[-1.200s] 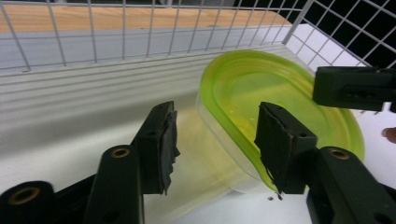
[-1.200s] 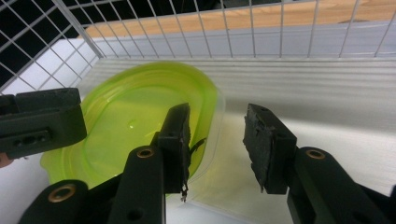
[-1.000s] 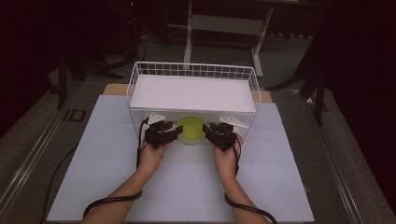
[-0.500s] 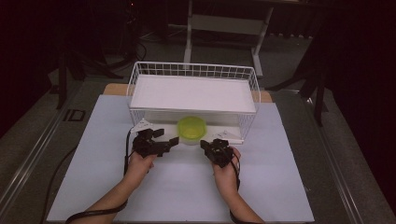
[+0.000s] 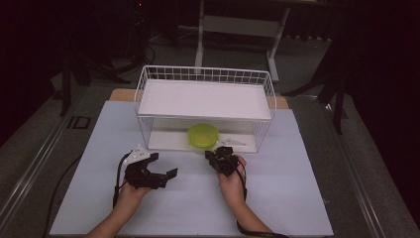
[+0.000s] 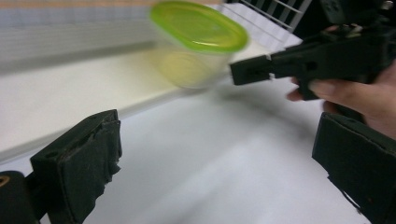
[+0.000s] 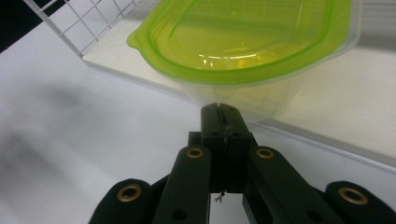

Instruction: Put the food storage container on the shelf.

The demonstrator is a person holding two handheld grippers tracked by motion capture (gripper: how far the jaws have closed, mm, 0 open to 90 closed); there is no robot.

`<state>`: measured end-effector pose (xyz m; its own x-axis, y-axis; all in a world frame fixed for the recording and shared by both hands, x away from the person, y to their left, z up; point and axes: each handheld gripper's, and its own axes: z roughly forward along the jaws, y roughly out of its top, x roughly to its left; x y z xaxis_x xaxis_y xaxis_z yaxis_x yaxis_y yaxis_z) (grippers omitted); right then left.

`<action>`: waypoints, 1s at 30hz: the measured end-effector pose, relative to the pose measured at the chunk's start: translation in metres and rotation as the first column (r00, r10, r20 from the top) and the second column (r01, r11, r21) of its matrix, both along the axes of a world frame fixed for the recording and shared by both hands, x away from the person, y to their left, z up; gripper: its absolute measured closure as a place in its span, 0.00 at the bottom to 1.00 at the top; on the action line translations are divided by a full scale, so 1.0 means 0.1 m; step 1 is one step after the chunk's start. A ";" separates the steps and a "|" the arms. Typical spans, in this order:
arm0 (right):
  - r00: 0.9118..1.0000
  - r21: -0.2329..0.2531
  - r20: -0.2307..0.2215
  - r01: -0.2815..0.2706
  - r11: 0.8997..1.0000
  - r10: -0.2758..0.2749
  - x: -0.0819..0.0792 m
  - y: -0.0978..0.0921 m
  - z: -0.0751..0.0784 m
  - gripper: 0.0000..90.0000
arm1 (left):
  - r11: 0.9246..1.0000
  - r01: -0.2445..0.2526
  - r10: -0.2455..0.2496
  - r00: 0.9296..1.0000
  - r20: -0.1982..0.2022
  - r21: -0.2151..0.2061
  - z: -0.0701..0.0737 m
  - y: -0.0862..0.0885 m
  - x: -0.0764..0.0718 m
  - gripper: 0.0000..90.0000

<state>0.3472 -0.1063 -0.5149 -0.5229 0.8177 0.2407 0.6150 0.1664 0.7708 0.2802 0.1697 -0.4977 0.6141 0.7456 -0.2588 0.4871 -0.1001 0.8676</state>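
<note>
A clear tub with a lime-green lid stands on the low white tray inside the wire rack, under its white shelf. My left gripper lies on the table in front and to the left of the tub. In the left gripper view it is open, with wide-apart pads and nothing between them, and the tub is blurred ahead. My right gripper sits just before the tub. In the right gripper view it is shut, with its tips close to the tub's wall.
The rack's white shelf overhangs the tub, and wire walls close its sides. A pale sheet covers the table around both hands. In the left gripper view, the right gripper and its hand cross the upper right.
Both grippers have drawn back from the tub's sides toward the person. The left one has moved farther left and back. The tub stays in the rack.
</note>
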 end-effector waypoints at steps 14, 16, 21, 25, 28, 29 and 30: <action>1.000 0.010 0.004 0.031 0.999 -0.031 0.19 0.11 0.00 1.00 | 0.999 0.031 -0.031 0.999 0.031 -0.007 -0.08 -0.15 -0.04 0.03; 0.999 0.011 0.004 0.038 0.999 -0.038 0.23 0.12 0.01 1.00 | 0.999 0.036 -0.036 0.999 0.029 -0.005 -0.09 -0.16 -0.05 0.03; 0.999 0.017 0.003 0.045 0.999 -0.045 0.30 0.15 0.03 1.00 | 0.999 0.041 -0.041 0.999 0.023 -0.025 -0.08 -0.17 -0.07 0.03; 0.999 0.016 -0.003 0.049 0.999 -0.049 0.36 0.18 0.04 1.00 | 0.999 0.037 -0.037 0.999 0.025 -0.031 -0.07 -0.15 -0.07 0.03; 0.999 0.021 -0.009 0.048 0.999 -0.047 0.39 0.19 0.04 0.98 | 0.999 0.040 -0.039 0.999 0.023 -0.034 -0.07 -0.14 -0.07 0.03; 0.999 0.020 -0.013 0.049 0.999 -0.049 0.40 0.20 0.04 0.98 | 0.999 0.040 -0.039 0.999 0.023 -0.034 -0.07 -0.14 -0.07 0.03; 0.999 0.023 -0.024 0.048 0.999 -0.048 0.38 0.19 0.03 0.96 | 0.999 0.035 -0.034 0.999 0.032 -0.040 -0.05 -0.12 -0.07 0.03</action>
<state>0.3854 -0.0877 -0.5115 -0.4775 0.8357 0.2715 0.6394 0.1185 0.7597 0.2735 0.1577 -0.5032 0.6478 0.7128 -0.2689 0.4564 -0.0805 0.8861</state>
